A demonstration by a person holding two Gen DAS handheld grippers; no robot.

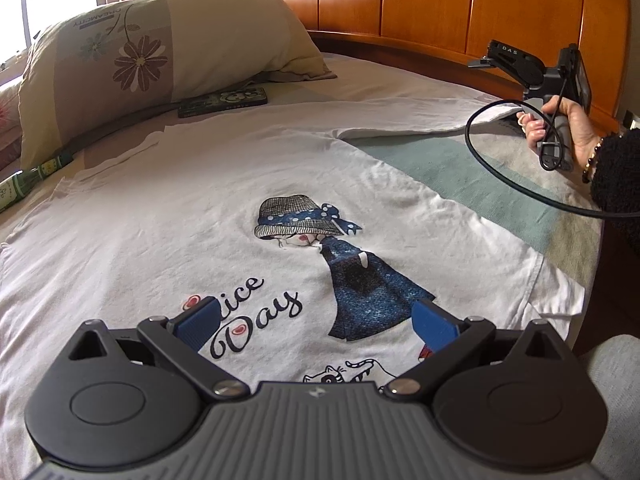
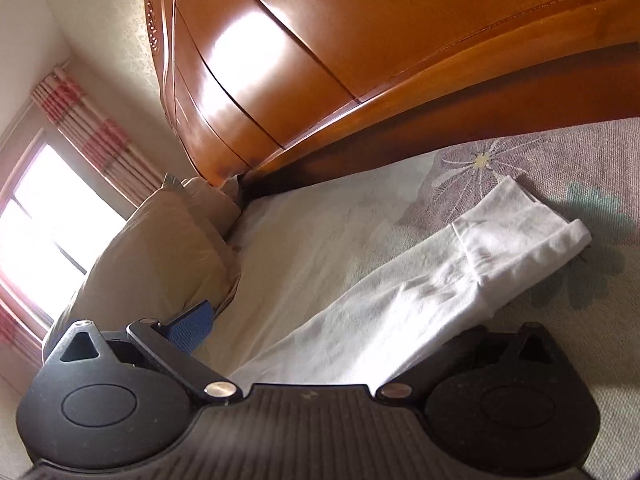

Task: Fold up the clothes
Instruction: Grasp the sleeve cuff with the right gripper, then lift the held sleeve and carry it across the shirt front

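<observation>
White long-sleeved printed shirt [image 1: 224, 200] spread flat, unfolded; left gripper [image 1: 316, 320] agape above print; right gripper [image 2: 320, 360] straddling sleeve [image 2: 400, 296] at two o'clock, unclamped. Next, probably: pinch sleeve, fold inward.

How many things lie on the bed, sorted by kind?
Shirt: 1
Pillow: 1
Dark box: 1
Green bottle: 1
Total: 4
</observation>
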